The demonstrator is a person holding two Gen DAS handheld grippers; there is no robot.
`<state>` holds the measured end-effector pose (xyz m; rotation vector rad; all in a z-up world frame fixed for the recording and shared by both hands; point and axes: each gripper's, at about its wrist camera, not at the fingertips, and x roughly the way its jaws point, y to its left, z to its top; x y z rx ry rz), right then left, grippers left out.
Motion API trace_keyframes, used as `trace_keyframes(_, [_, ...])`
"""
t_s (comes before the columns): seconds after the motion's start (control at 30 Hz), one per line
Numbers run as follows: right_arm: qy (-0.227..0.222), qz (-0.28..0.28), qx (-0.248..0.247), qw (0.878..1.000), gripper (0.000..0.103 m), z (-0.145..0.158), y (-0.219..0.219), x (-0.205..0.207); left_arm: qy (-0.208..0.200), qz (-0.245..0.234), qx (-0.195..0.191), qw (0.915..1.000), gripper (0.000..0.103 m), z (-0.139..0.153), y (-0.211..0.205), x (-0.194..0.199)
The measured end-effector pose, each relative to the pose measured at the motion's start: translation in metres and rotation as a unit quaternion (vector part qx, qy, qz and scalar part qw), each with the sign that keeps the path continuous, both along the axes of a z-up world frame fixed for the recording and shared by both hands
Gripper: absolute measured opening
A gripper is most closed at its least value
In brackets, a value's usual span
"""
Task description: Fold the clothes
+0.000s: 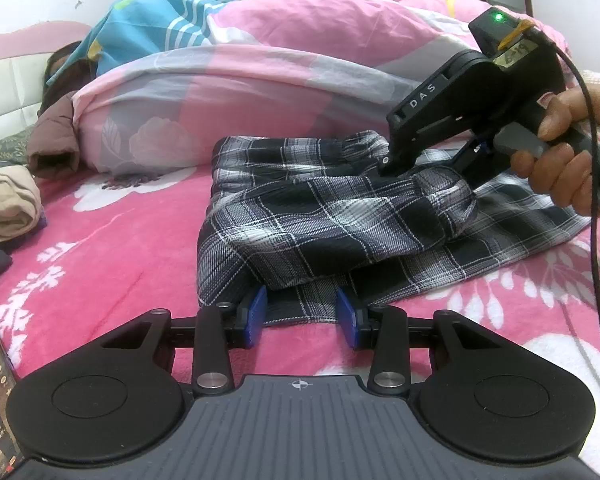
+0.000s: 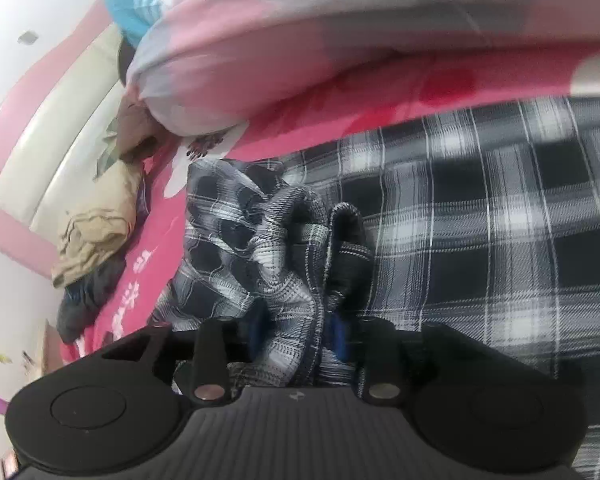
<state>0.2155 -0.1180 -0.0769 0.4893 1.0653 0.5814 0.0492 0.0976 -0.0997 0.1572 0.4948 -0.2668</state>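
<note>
A bed with one pink flowered sheet point(image 1: 112, 240) fills the left wrist view, one rolled pink quilt point(image 1: 228, 92) lying far beyond the gripper. One plaid garment point(image 1: 324, 220) lies just ahead of the left gripper point(image 1: 302, 316), whose two blue pads point(image 1: 259, 314) stand partly apart over the garment's near hem without pressing it. To its right, one hand point(image 1: 556, 152) holds the right gripper point(image 1: 392, 160), tips down on the cloth. One beige garment point(image 1: 8, 204) lies far left.

In the blurred right wrist view, the right gripper point(image 2: 300, 340) has a bunched fold of the plaid garment point(image 2: 480, 220) between its two fingers, pinched.
</note>
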Motion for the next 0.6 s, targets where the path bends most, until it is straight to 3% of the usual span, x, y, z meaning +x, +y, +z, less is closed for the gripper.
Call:
trace_keyframes(0.23, [-0.042,0.002,-0.019,0.999,0.022,0.01,0.006,-0.009,0.001,0.002,-0.002,1.0,0.041,0.001,0.0,0.0])
trace_keyframes(0.6, [-0.094,-0.013,-0.011,0.995,0.019,0.05,-0.008,-0.012,-0.007,0.007,-0.023,0.9997,0.052,0.021,0.005,-0.007])
